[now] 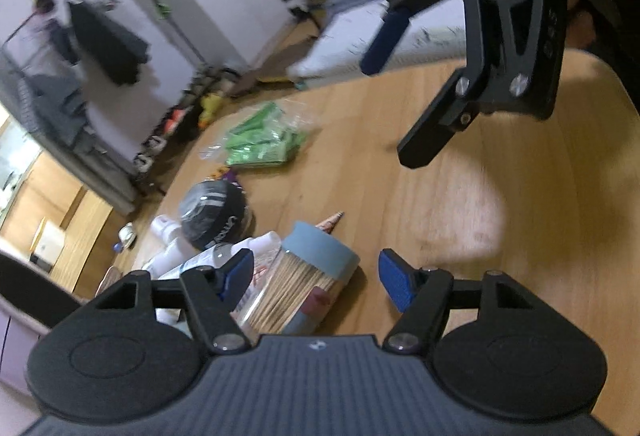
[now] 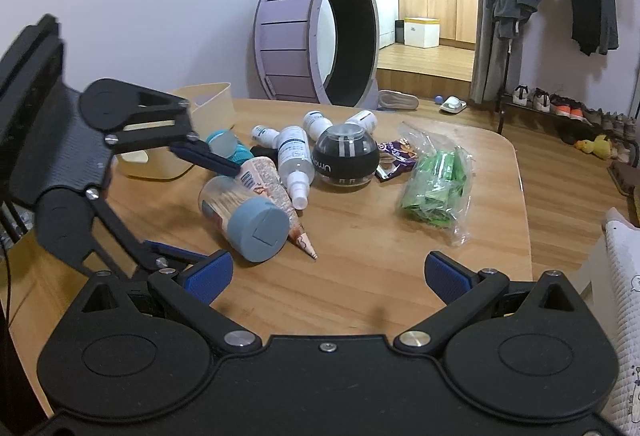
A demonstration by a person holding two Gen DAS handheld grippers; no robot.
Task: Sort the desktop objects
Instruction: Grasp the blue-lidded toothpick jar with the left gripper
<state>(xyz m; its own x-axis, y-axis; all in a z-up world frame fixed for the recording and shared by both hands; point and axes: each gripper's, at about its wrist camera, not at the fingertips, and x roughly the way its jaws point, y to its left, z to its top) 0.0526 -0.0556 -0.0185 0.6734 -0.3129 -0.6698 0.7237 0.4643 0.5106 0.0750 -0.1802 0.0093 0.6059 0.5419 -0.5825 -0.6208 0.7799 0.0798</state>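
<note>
Lying on its side on the wooden table [image 2: 360, 276], a clear toothpick jar [image 2: 240, 214] with a grey-blue lid sits at the near edge of a heap of small things. Against it leans a paper cone [image 2: 286, 212], its tip pointing toward the right wrist camera. Behind these lie a white spray bottle [image 2: 294, 164], a black ball-shaped gadget [image 2: 346, 158], two more small white bottles, a teal-lidded pot [image 2: 226, 148] and a purple snack wrapper [image 2: 394, 156]. Well to the right of the heap is a clear bag of green sachets [image 2: 438, 184]. A cream bin [image 2: 192, 132] stands at the table's far left. The left gripper [image 2: 196, 212] hangs spread wide, one finger over the jar's far end and the other low by its near side, gripping nothing. The right gripper [image 2: 328, 276] is spread wide too, above bare wood just short of the jar's lid, empty. From the left wrist camera, the jar [image 1: 304, 284] lies just ahead of the left finger [image 1: 236, 274].
</note>
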